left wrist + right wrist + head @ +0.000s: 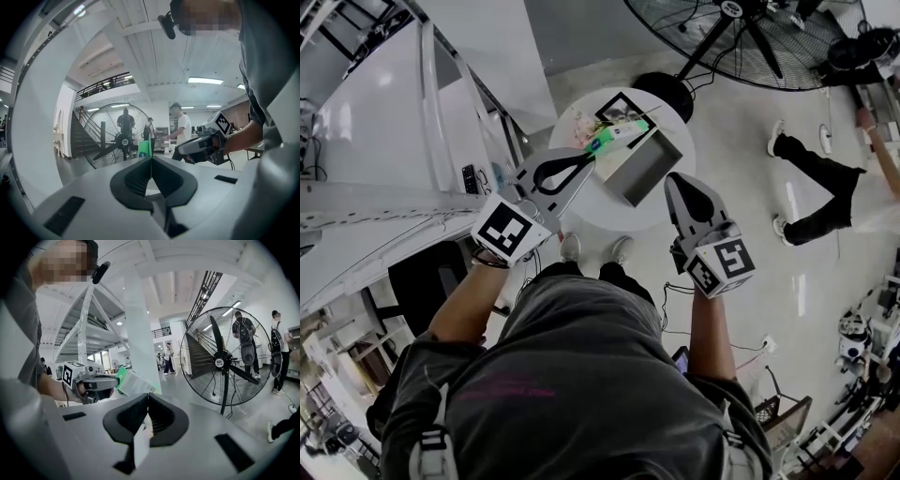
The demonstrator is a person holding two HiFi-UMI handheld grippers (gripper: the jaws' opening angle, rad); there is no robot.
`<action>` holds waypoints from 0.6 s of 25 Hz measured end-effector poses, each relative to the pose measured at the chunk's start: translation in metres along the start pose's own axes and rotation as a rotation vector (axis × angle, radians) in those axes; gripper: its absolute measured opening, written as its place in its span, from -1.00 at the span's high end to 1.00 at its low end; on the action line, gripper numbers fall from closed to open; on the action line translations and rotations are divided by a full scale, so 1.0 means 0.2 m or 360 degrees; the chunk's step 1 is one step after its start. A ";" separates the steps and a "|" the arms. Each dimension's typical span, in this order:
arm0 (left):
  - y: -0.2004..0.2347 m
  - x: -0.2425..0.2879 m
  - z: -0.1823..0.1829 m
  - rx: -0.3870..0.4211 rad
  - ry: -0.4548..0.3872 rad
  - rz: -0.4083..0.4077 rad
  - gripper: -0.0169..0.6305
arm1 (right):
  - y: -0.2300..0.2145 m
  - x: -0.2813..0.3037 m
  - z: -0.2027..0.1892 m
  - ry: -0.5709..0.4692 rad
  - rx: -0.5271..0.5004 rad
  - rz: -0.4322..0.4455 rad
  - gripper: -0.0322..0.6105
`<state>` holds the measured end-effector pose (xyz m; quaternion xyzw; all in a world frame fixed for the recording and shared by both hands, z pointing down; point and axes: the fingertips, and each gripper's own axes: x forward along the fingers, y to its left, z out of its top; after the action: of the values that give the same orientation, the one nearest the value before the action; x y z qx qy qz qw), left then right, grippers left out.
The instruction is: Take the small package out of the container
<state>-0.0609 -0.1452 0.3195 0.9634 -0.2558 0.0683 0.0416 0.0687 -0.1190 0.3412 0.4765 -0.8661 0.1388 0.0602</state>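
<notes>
In the head view, the person is holding the left gripper [592, 158] over the left side of a round white table [591, 208]. Its fingers are pinching one end of the small package [615, 138]. The package is a flat, long packet, bright green at the pinched end and white with dark print toward the other. It is lying slantwise above the far left corner of the grey open container [654, 176], which is standing near the middle of the table. A square black-and-white marker card [623, 108] is lying near the table's far edge. The right gripper [675, 181] is hovering at the table's right edge, just beside the container, with its fingers pressed together.

In the left gripper view, the two dark jaws are meeting at their tips on the thin green edge of the package, which is sticking up past them. The right gripper is showing at the right, held in a hand, and a large floor fan [123, 137] is standing behind.

In the right gripper view, the jaws are closing tip to tip with nothing gripped. Across from them the left gripper is holding the package in the air, its white face tilting upward, clear of any surface.
</notes>
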 end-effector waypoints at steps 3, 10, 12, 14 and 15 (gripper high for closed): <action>0.00 -0.02 0.00 0.0000 -0.0012 0.0006 0.89 | 0.02 0.00 0.00 -0.0003 -0.0012 0.0006 0.83; 0.00 -0.05 0.01 -0.0006 -0.0052 0.0020 0.89 | 0.05 -0.01 -0.01 0.0006 -0.0029 0.0019 0.83; 0.01 -0.05 0.04 0.0025 -0.0109 0.0020 0.89 | 0.06 -0.02 -0.01 0.0005 -0.0027 0.0016 0.83; 0.01 -0.06 0.04 0.0030 -0.0122 0.0023 0.89 | 0.06 -0.02 -0.01 0.0005 -0.0029 0.0017 0.83; 0.01 -0.07 0.04 0.0029 -0.0122 0.0024 0.89 | 0.06 -0.02 -0.01 0.0005 -0.0032 0.0019 0.83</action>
<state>-0.0729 -0.1418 0.3093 0.9637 -0.2639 0.0338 0.0226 0.0598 -0.1097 0.3395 0.4703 -0.8702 0.1313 0.0655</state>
